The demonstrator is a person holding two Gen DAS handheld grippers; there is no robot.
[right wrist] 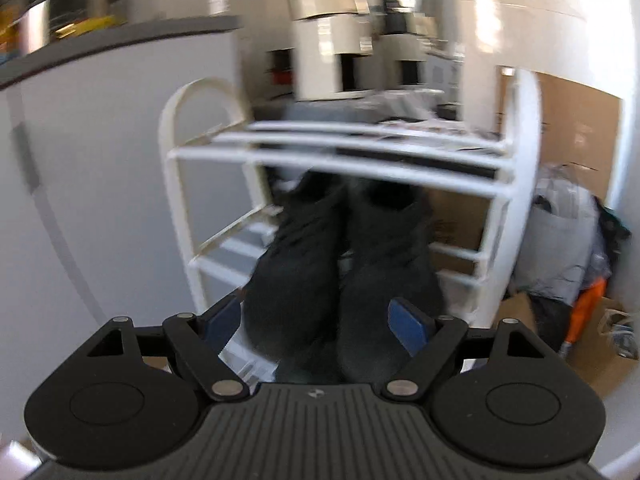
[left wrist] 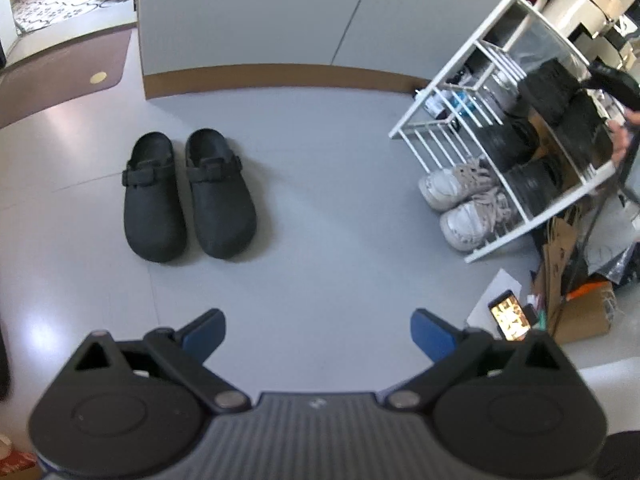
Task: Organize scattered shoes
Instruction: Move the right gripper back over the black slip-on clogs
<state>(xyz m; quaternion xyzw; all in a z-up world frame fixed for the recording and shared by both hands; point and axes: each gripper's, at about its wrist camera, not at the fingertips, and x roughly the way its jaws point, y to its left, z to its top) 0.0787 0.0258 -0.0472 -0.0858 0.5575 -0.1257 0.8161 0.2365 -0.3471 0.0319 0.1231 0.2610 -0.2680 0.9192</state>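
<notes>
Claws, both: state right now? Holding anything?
Left claw: open, empty, above bare floor.
Right claw: stands wide around a pair of black shoes at the rack; blur hides whether the pads press on them.

Left claw (left wrist: pixel 318 330) open; right claw (right wrist: pixel 316 318) spread wide.

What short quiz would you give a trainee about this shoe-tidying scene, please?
1. True or false: the black clogs sit side by side on the floor.
2. Where are the white sneakers? A) on the white rack's bottom shelf B) beside the clogs C) on the top shelf.
3. Is the left gripper open or shut?
Key: 1 true; 2 A; 3 open, with nothing between its fingers.
</notes>
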